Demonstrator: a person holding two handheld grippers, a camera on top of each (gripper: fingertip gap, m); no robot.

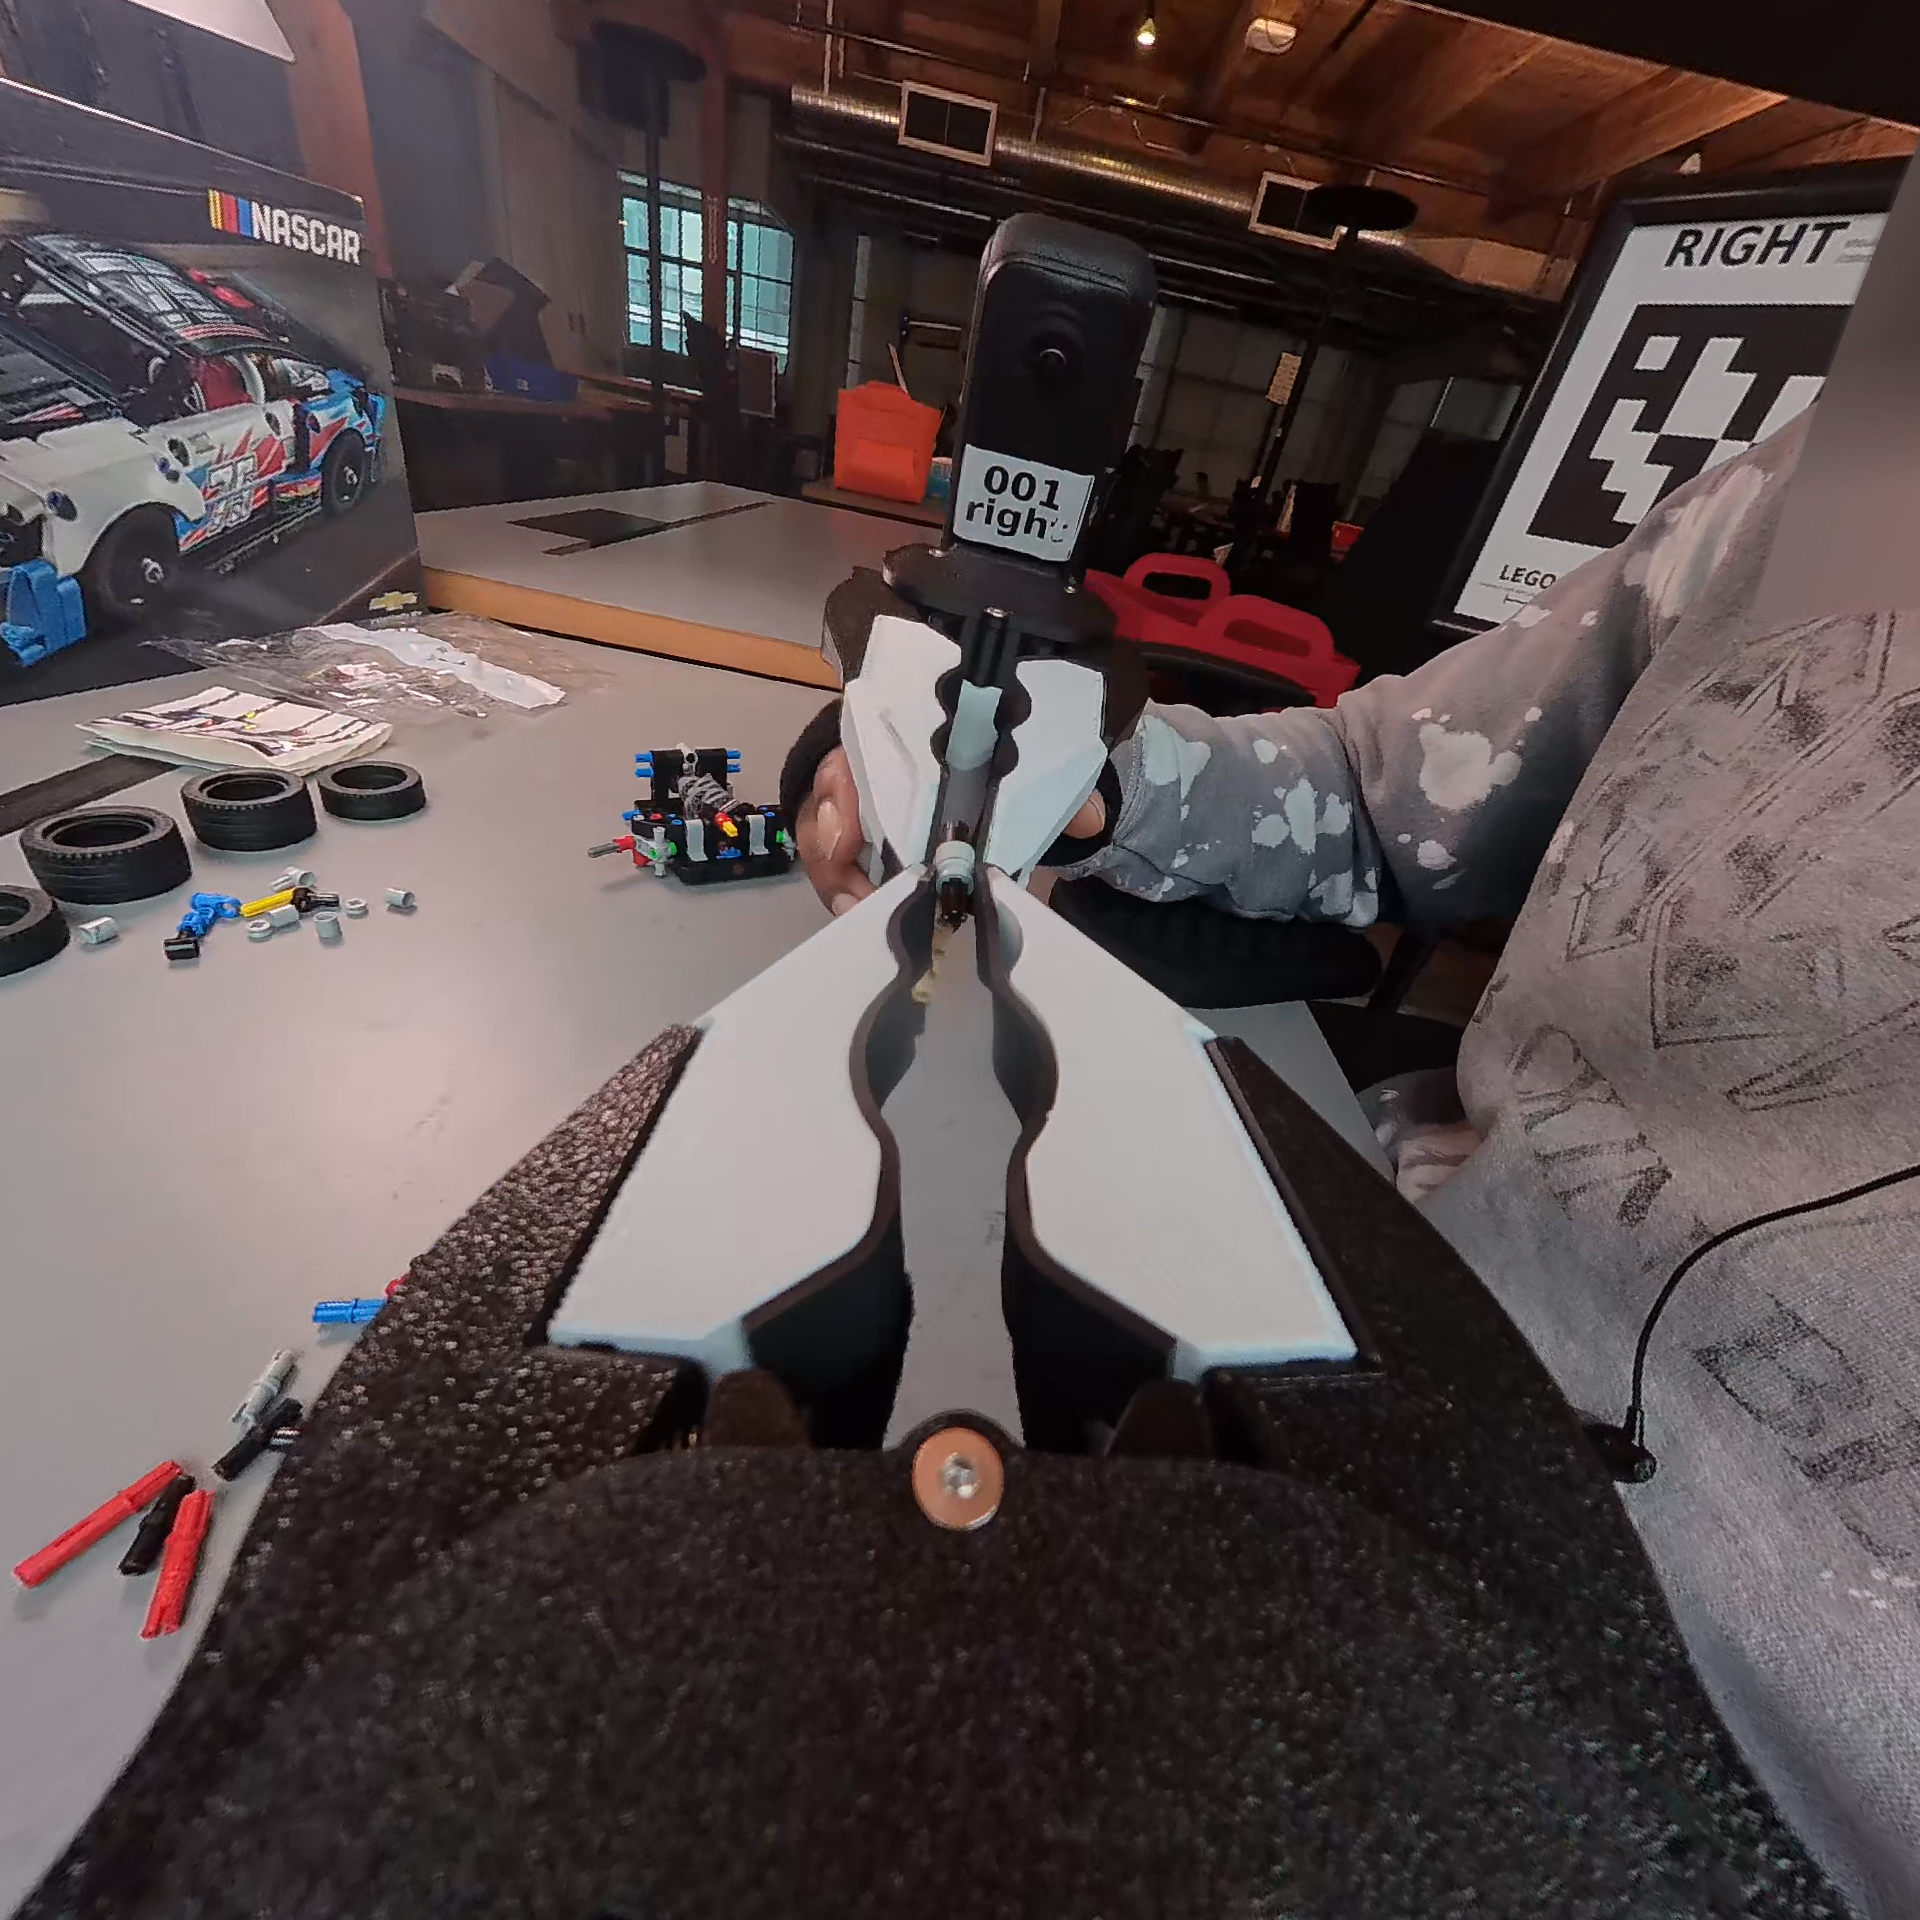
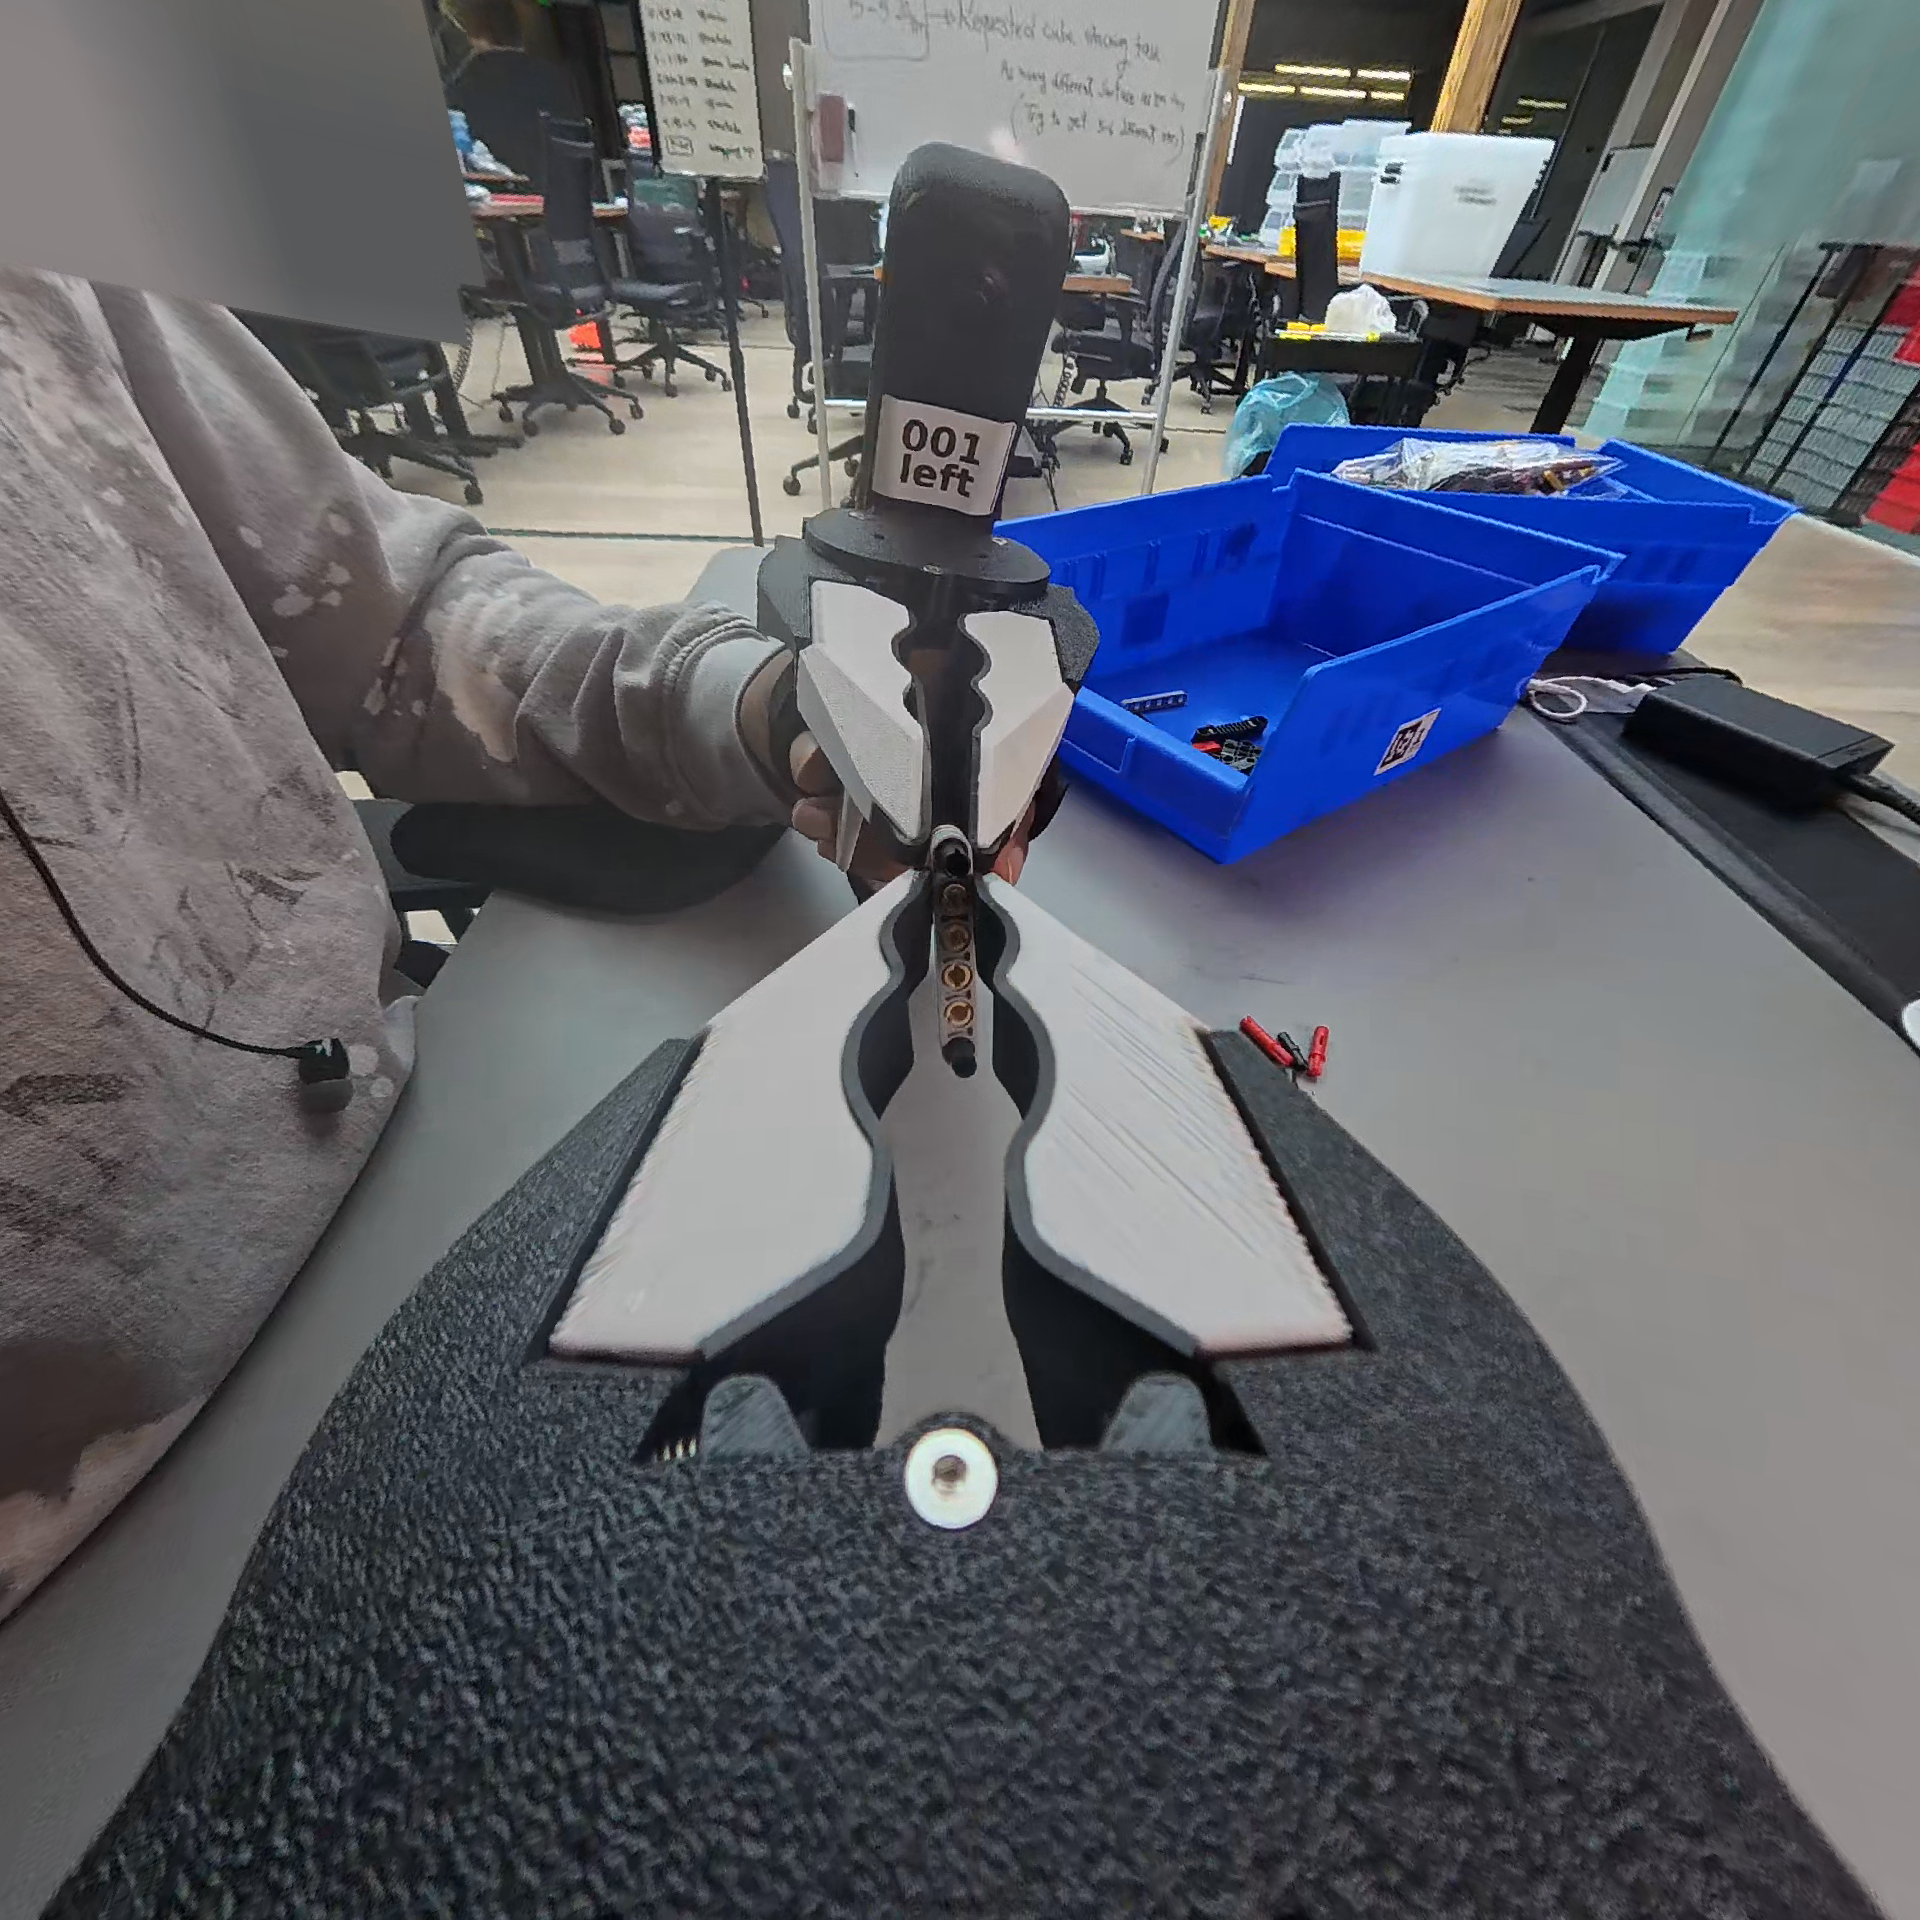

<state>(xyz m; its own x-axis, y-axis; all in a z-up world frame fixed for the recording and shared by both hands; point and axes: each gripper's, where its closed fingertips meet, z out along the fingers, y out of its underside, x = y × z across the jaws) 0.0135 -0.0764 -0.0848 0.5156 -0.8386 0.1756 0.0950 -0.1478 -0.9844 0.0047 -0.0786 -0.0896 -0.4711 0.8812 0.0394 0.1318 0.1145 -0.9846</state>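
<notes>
Both grippers are held above the grey table point(image 1: 416, 1091), facing each other tip to tip. In the left wrist view my left gripper point(image 1: 948, 914) is shut on a small tan pin point(image 1: 928, 971) with a grey and black end point(image 1: 954, 864). My right gripper point(image 2: 951, 904) is shut on a grey beam with holes point(image 2: 954, 966); a black pin point(image 2: 961, 1060) sticks out of its near end. The beam's far end meets the left gripper's point(image 2: 948, 831) piece. The right gripper point(image 1: 966, 821) also shows in the left wrist view, held by a hand.
Three black tyres point(image 1: 249, 805), loose small parts point(image 1: 281, 909), a small brick assembly point(image 1: 707, 821) and a booklet point(image 1: 239, 727) lie left. Red and black pins point(image 1: 156, 1538) lie near. A car-picture box point(image 1: 177, 416) stands behind. Blue bins point(image 2: 1320, 665) and a black adapter point(image 2: 1756, 738) sit right. Left and right tips are no more than a few centimetres apart.
</notes>
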